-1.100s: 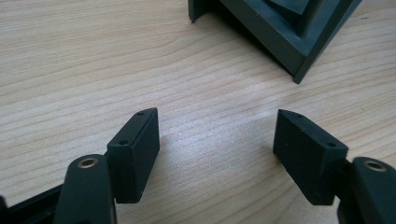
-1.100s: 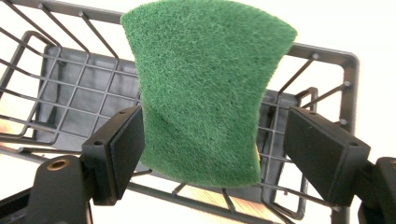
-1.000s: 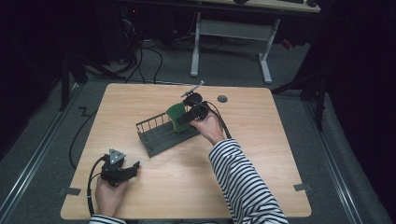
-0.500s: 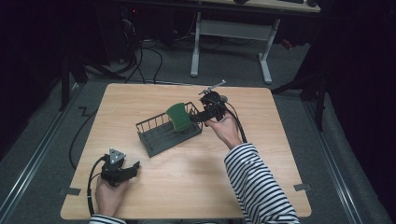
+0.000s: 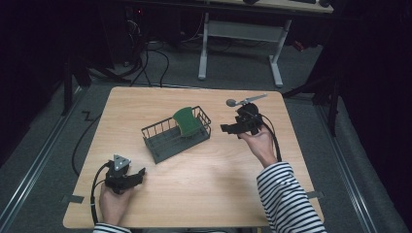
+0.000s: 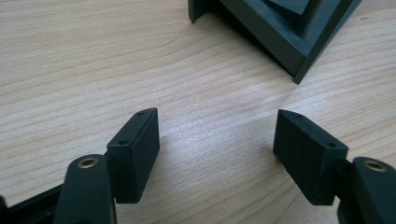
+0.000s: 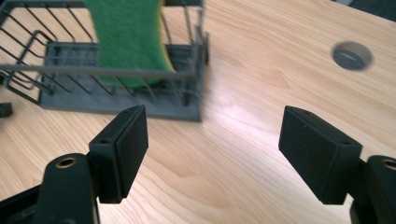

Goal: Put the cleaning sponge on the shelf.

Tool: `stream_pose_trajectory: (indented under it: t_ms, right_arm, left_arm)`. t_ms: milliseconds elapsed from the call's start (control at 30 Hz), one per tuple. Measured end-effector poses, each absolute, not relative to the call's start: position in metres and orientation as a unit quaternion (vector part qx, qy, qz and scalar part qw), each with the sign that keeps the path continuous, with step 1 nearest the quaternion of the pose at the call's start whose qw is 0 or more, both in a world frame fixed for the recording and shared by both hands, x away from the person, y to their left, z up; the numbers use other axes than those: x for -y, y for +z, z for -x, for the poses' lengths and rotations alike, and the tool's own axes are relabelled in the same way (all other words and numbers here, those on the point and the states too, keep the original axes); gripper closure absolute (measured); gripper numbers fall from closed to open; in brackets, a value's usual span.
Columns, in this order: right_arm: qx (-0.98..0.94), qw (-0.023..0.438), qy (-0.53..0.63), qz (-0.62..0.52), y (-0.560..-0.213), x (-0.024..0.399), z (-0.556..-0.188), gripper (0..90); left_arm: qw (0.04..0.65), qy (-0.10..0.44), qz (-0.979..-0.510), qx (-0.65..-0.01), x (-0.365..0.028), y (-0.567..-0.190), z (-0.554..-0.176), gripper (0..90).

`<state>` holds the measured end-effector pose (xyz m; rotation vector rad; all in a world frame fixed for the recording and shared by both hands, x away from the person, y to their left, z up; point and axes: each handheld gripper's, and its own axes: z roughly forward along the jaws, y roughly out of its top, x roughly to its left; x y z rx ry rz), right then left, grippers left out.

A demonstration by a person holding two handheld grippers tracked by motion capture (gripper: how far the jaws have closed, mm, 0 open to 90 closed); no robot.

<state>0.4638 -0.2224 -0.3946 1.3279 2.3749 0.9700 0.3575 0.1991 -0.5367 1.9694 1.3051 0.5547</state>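
A dark wire rack [image 5: 167,138] stands in the middle of the table. A green pad [image 5: 187,121] with a yellow edge stands on edge in its right end. My right gripper [image 5: 227,129] hovers just right of the rack, jaws open and empty, pointing left at it. In the right gripper view the pad [image 7: 126,42] leans inside the rack [image 7: 116,105], beyond my open right gripper [image 7: 212,137]. My left gripper [image 5: 140,174] rests at the front left, open and empty. In the left gripper view a corner of the rack [image 6: 280,32] lies ahead of the open left gripper [image 6: 217,137].
A round grey cable grommet [image 5: 231,102] sits in the tabletop behind the right gripper, also seen as the grommet [image 7: 352,56] in the right gripper view. Bare wood [image 5: 204,184] spreads across the front of the table. A desk frame [image 5: 238,53] stands on the floor beyond.
My right gripper has drawn back to the right, away from the green pad, which stays standing in the rack. The left gripper has not moved.
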Motion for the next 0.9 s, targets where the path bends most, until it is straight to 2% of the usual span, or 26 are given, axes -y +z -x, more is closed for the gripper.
stream_pose_trajectory:
  t_ms: [367,567,900]
  right_arm:
    - [-0.792,0.149,0.333,-0.491,-0.416,0.278,-0.428,26.8]
    - [-0.773,0.174,0.316,-0.521,-0.461,0.306,-0.401,28.8]
    - [-0.731,0.223,0.313,-0.564,-0.517,0.334,-0.369,30.1]
  left_arm:
    - [0.346,0.216,-0.763,-0.501,-0.198,-0.537,-0.357,31.4]
    - [0.346,0.216,-0.763,-0.501,-0.198,-0.537,-0.358,31.1]
    - [0.347,0.216,-0.763,-0.501,-0.198,-0.537,-0.358,30.8]
